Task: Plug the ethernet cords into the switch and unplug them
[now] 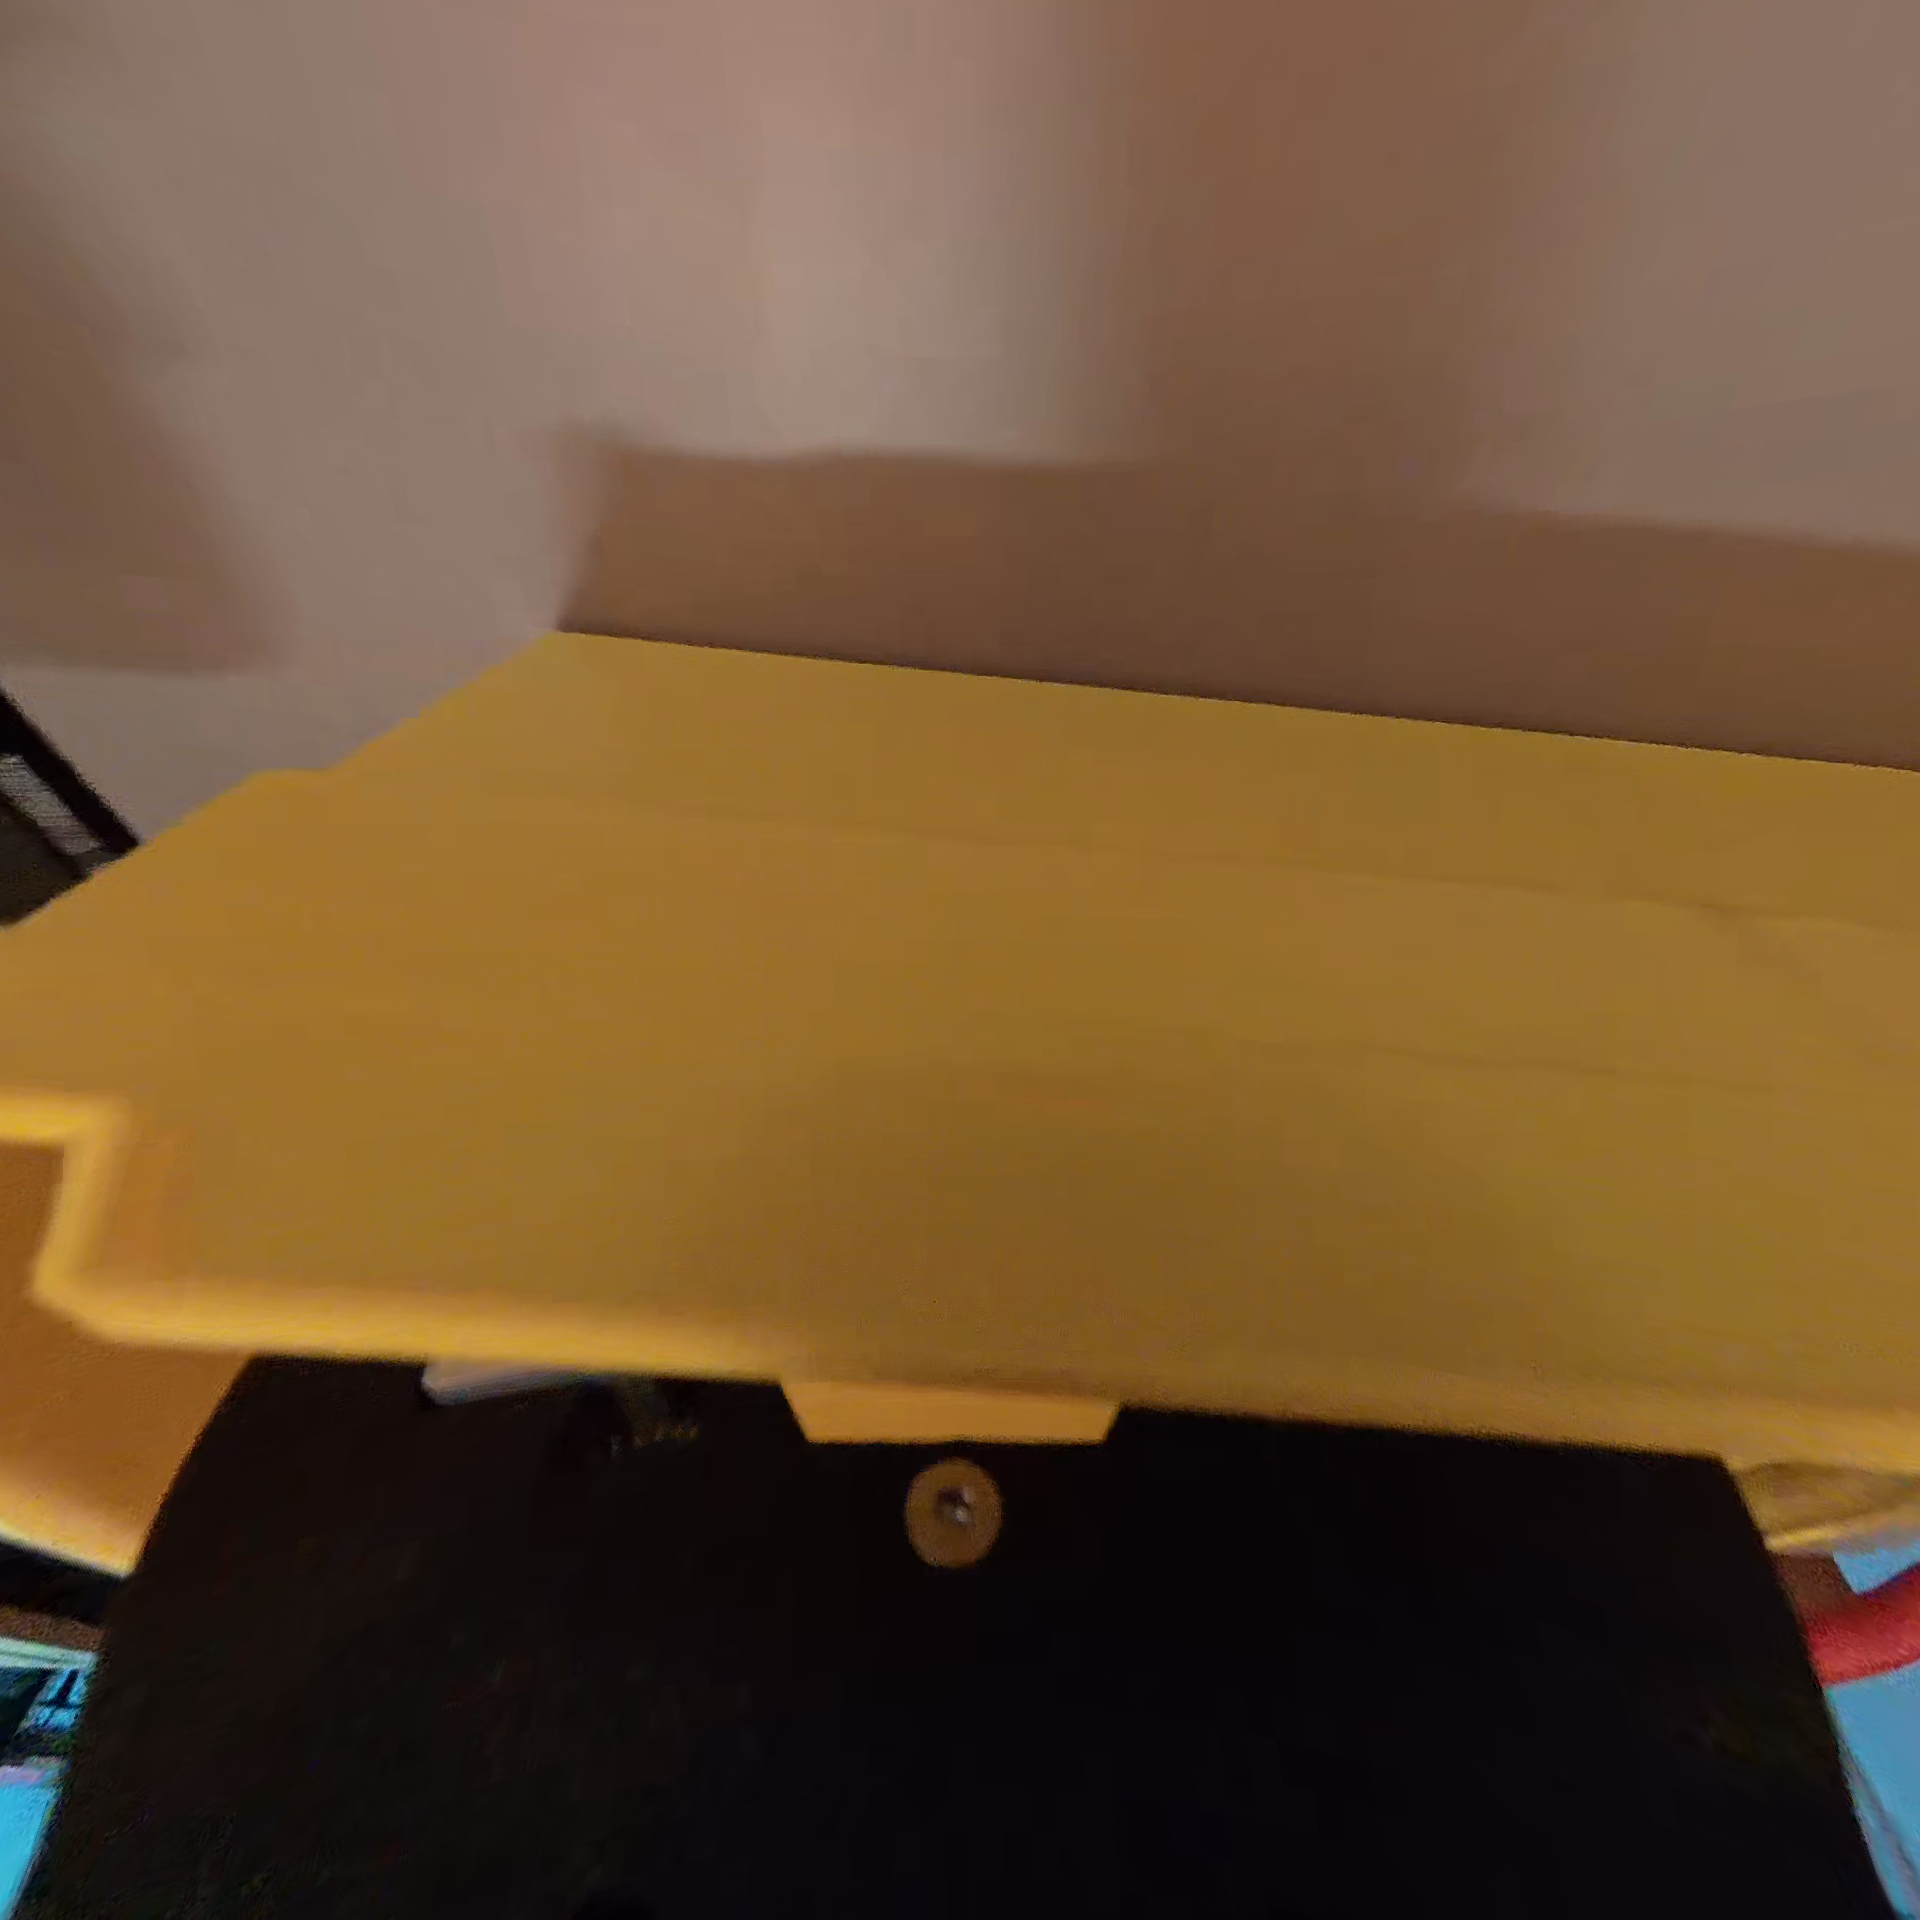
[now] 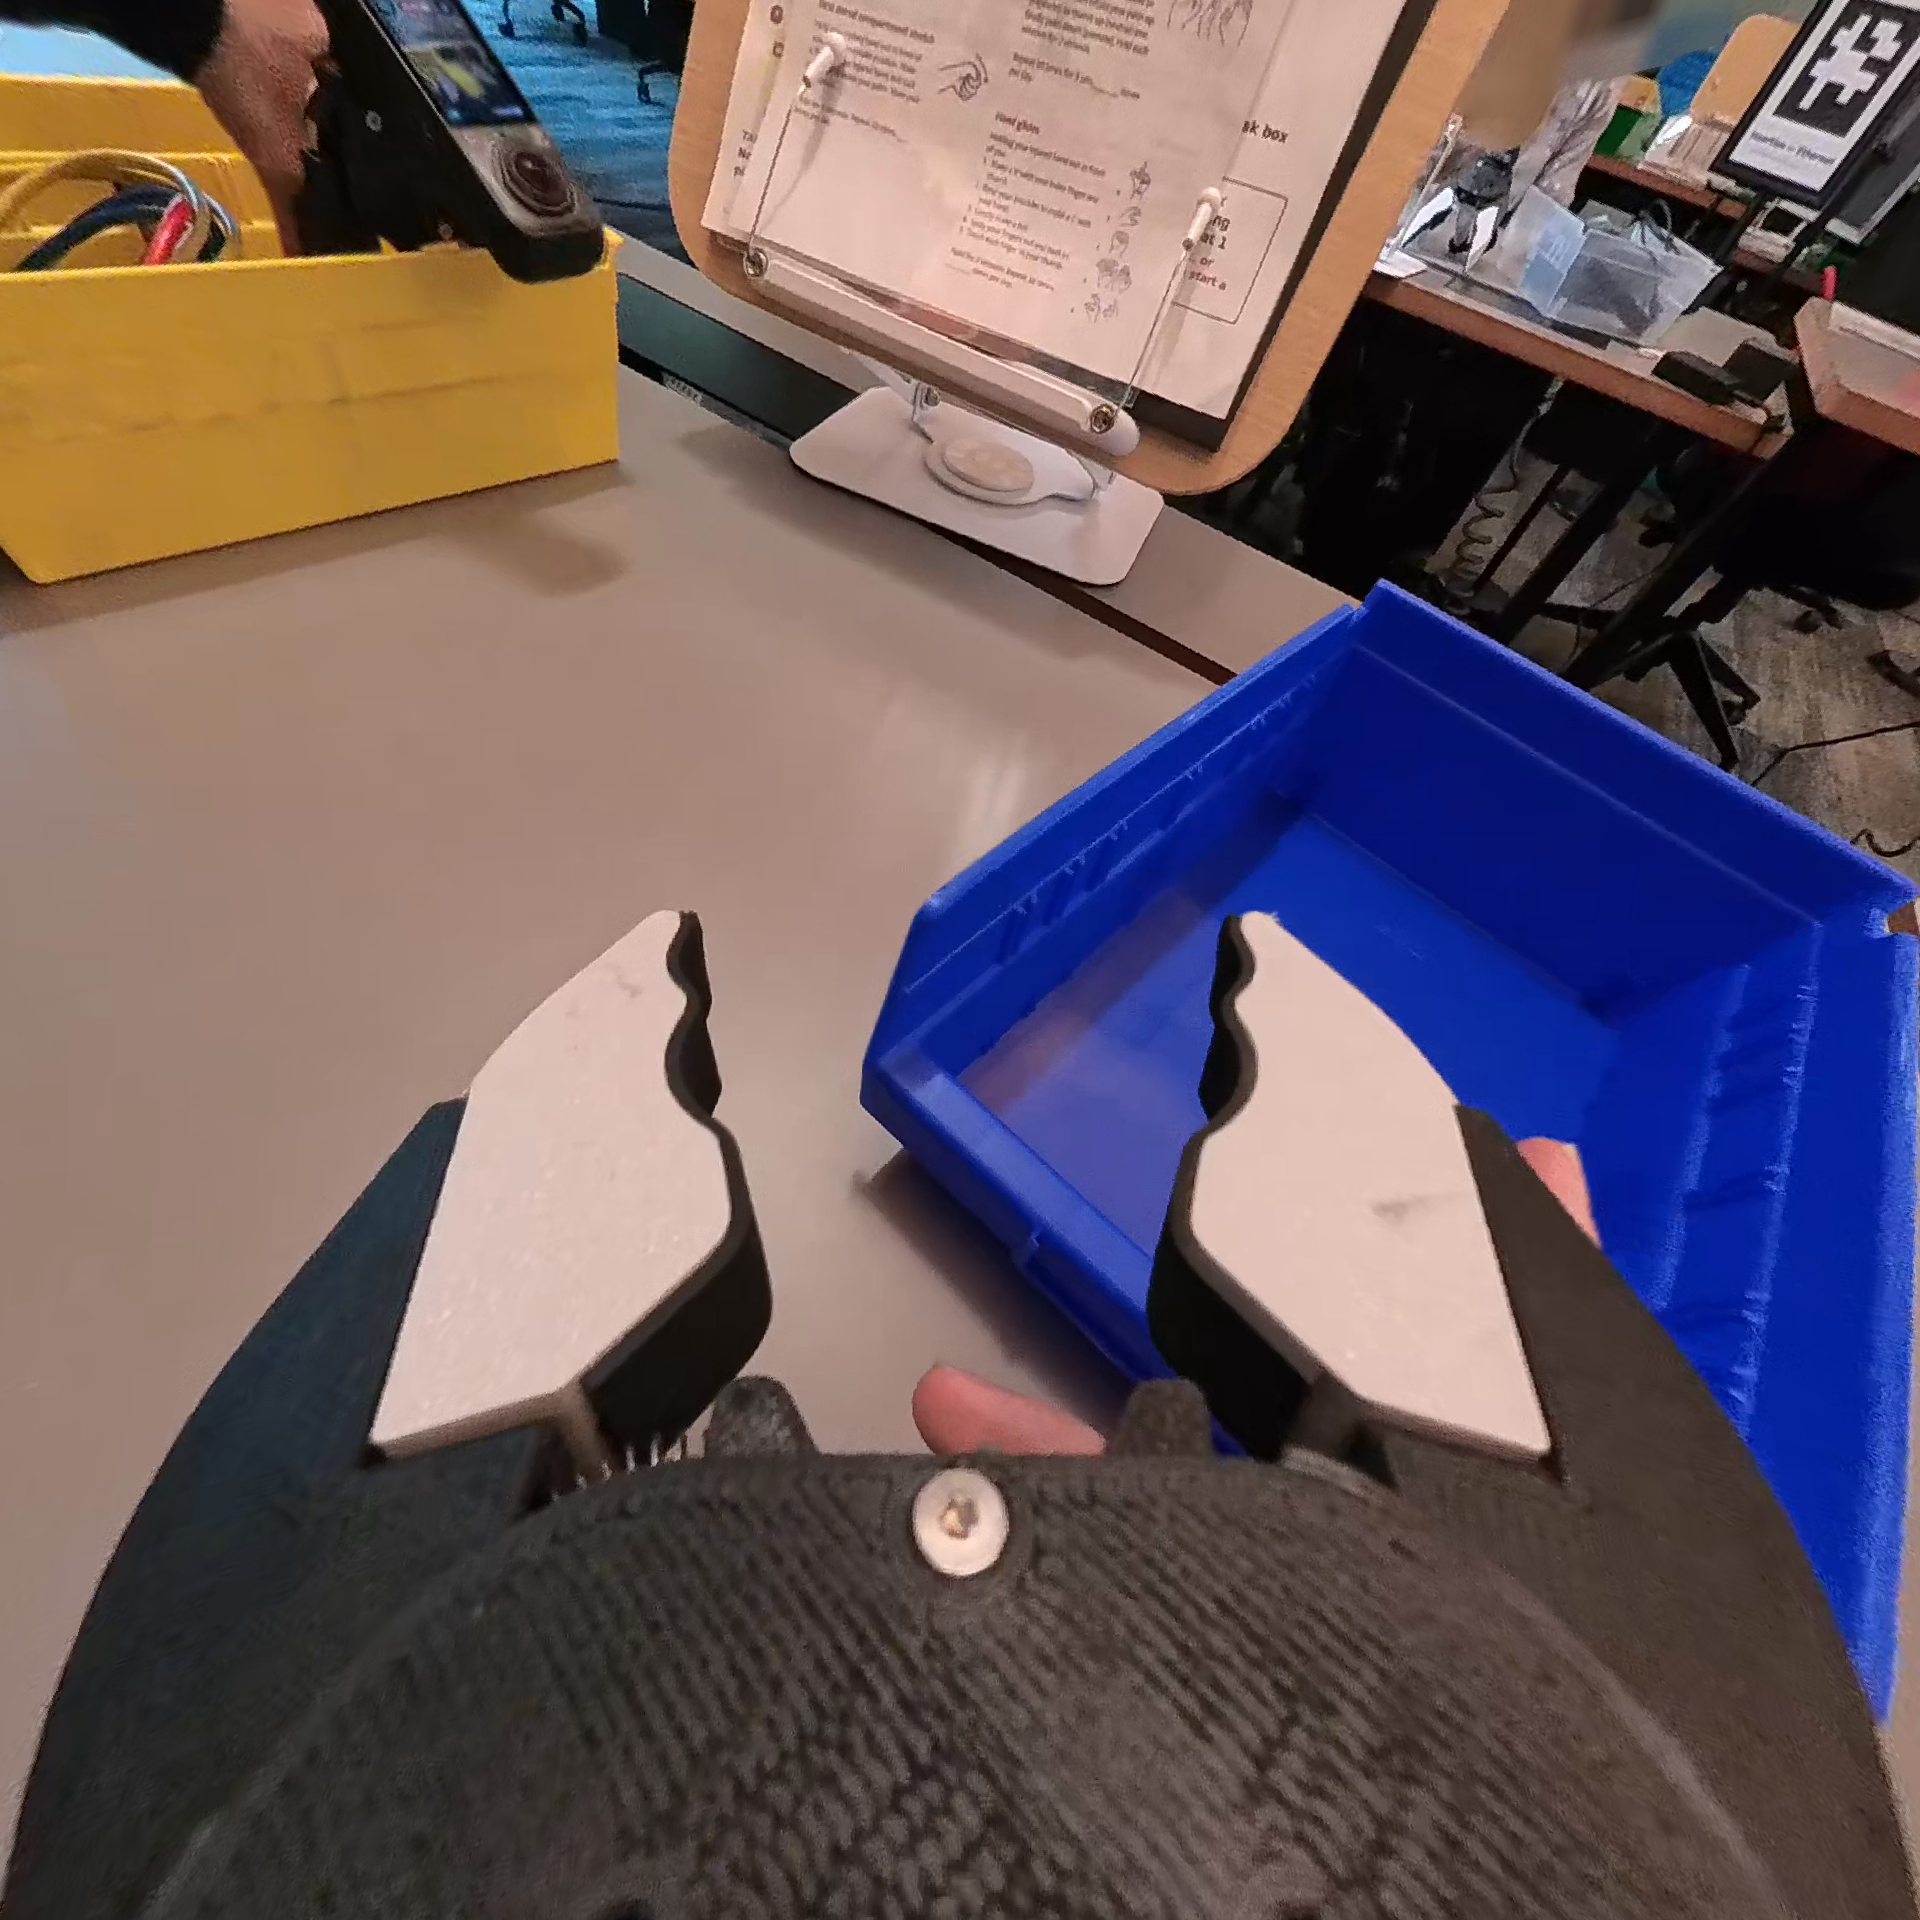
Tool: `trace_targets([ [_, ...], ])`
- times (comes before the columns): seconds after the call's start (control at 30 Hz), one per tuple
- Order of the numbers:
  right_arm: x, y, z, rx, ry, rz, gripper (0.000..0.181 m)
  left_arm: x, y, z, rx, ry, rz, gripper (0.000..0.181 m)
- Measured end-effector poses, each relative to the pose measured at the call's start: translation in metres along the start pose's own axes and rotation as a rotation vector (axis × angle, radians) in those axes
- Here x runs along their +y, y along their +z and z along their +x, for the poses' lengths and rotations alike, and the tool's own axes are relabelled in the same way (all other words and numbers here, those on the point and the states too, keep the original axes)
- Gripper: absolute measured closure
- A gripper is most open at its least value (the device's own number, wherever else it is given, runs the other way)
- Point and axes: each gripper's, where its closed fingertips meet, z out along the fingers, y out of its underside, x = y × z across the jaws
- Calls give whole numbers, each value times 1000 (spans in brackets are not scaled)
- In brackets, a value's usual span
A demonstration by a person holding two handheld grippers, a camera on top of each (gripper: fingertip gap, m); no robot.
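On the grey tabletop (image 2: 436, 790), at its far left, stands a yellow bin (image 2: 312, 395), and coiled inside it lie the ethernet cords (image 2: 135, 223): a loose bundle of looped cables in beige, dark blue, red and grey, their plug ends hidden from the right wrist view. No switch can be made out in either view. Over that bin hangs the left gripper (image 2: 447, 145), seen from the right wrist view as a black body carrying a phone-like screen and a round lens, with a hand (image 2: 265, 78) gripping it from behind; its fingers are hidden behind the body, so whether they are apart or together cannot be told. Its own blurred camera view is filled by a yellow wall of the bin (image 1: 1039, 1039) pressed up close against a pale background, with a bit of red cable at the lower right edge. Nearer, the right gripper (image 2: 961, 925) hovers low over the table with its two grey-faced, black-edged fingers (image 2: 582, 1174) spread wide and holding nothing. Just beside it on the right sits a blue bin (image 2: 1558, 769), tilted open toward the camera. Behind, a wooden document stand (image 2: 1039, 343) holds a printed sheet upright on a white base.
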Motion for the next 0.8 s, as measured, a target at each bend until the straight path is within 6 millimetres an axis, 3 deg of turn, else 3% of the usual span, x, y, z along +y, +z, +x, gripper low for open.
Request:
trace_targets([
  [0.1,0,8,-1,24,-7,-6,92,6,-7,-14,-124,34,8,112],
  [0.17,2,16,0,59,-16,-15,94,10,-22,-20,-166,-28,59,114],
  [0.3,7,41,-3,122,-35,-32,95,13,-76,-34,-305,-239,290,114],
  [0.37,15,55,-7,135,-78,-69,92,15,-110,-32,-367,-356,426,114],
  [0.47,33,69,-4,191,-132,-152,90,4,-165,-9,-389,-496,698,114],
  [0.6,41,68,27,332,-128,-147,98,-29,-216,47,-328,-595,1034,114],
  [0.7,44,69,31,293,-35,-109,98,-62,-230,90,-257,-627,1235,114],
  [0.8,50,60,45,378,-70,-155,101,-97,-230,120,-160,-679,1408,114],
])
